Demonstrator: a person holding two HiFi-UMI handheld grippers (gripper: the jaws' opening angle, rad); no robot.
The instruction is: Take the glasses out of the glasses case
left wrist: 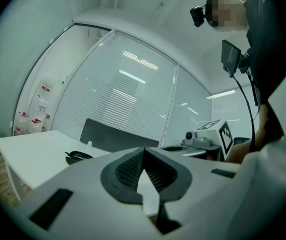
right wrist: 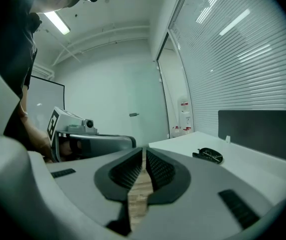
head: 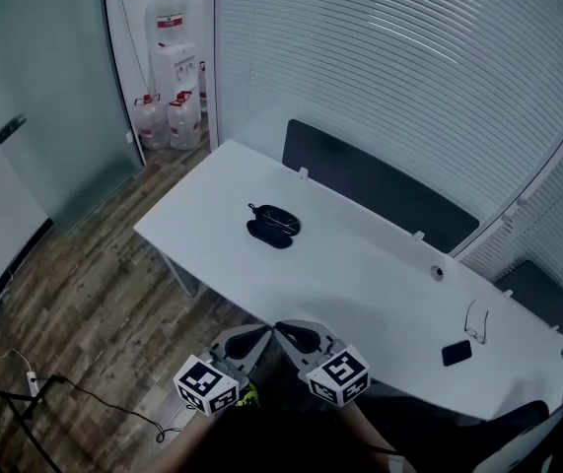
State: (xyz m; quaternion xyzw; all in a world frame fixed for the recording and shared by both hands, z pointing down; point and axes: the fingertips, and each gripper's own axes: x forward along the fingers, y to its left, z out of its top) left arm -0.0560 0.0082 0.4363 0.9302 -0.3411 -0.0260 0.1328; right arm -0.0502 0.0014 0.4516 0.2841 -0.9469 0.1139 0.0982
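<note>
A black glasses case (head: pixel 272 227) lies open on the white table (head: pixel 360 264), toward its far left part. It also shows small in the left gripper view as the case (left wrist: pixel 77 156) and in the right gripper view as the case (right wrist: pixel 209 155); what is inside is too small to tell. My left gripper (head: pixel 251 339) and right gripper (head: pixel 299 336) hang side by side off the table's near edge, well short of the case. In their own views the left gripper (left wrist: pixel 143 151) and the right gripper (right wrist: pixel 144 150) are both shut with nothing between the jaws.
A thin-framed pair of glasses (head: pixel 476 321) and a black phone (head: pixel 457 352) lie at the table's right end, with a small round object (head: pixel 437 272) nearby. A dark divider panel (head: pixel 380 180) lines the far edge. Water bottles (head: pixel 168 116) stand in the corner; cables (head: pixel 54 387) cross the wooden floor.
</note>
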